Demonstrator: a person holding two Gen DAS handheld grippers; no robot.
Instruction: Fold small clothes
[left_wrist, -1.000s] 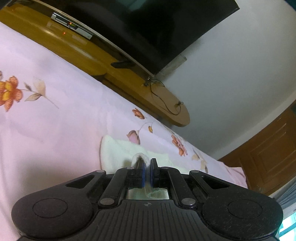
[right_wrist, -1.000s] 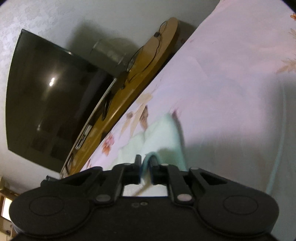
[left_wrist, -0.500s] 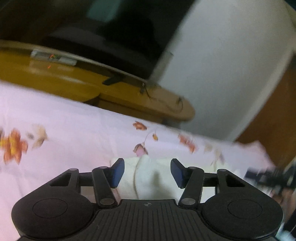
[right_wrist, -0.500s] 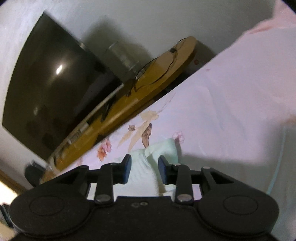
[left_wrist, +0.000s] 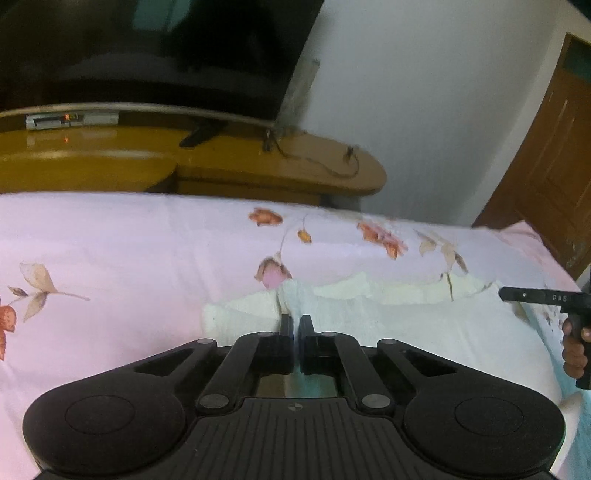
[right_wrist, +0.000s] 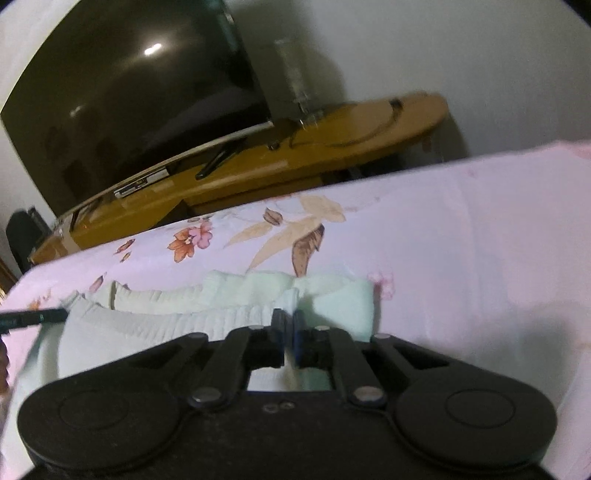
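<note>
Pink floral sheet (left_wrist: 110, 251) covers the bed, with a wooden TV stand (left_wrist: 229, 162) and a dark TV (right_wrist: 122, 103) behind it against a white wall. On the sheet lies the pale garment (left_wrist: 388, 317), spread wide in front of me. My left claw (left_wrist: 294, 321) is pressed together, pinching a fold of the garment near its left end. My right claw (right_wrist: 287, 320) is likewise closed on the cloth near its right edge. From my left camera I can see my right hand (left_wrist: 576, 347) beside the garment's far end.
</note>
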